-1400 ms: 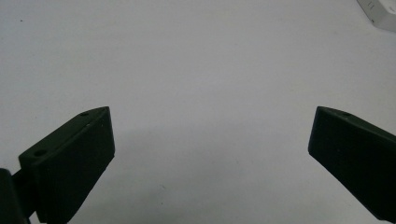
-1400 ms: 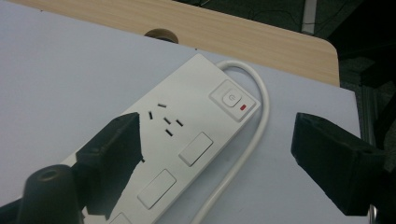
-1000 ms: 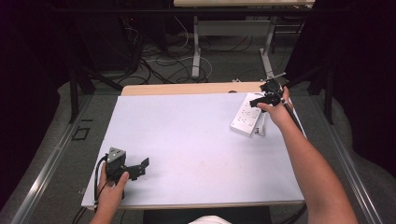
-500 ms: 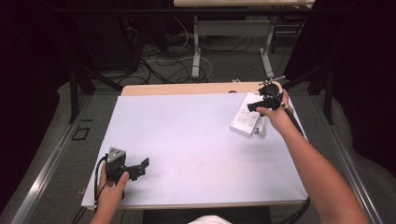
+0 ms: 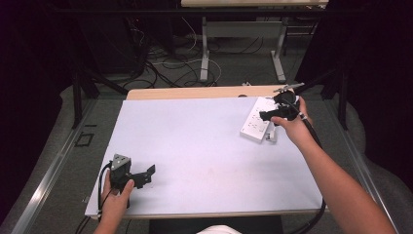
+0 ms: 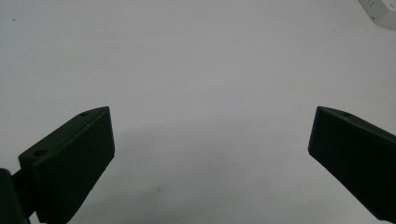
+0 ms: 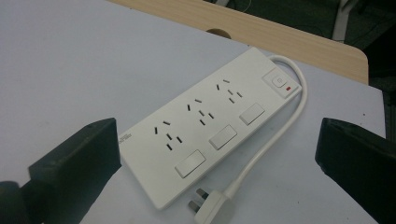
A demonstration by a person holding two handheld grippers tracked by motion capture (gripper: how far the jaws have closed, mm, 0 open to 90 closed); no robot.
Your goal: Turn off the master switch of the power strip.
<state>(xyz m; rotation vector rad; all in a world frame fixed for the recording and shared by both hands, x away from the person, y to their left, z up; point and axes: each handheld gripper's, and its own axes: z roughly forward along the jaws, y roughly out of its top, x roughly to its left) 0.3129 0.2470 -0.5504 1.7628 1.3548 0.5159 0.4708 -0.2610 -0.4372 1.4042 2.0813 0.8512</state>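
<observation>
While hovering, right gripper (image 5: 265, 116): jaws spread, above power strip (image 7: 205, 126)
Power strip: table's (image 5: 195, 146) 2 o'clock corner, near edge
Left gripper (image 5: 146, 174): jaws spread, 7 o'clock, nothing held
Room: bare middle

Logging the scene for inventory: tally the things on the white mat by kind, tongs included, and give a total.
Power strip: 1, white, with its cable and plug beside it.
Tongs: 2, black; left tongs near the mat's front left, right tongs over the strip; both open.
Total: 3
</observation>
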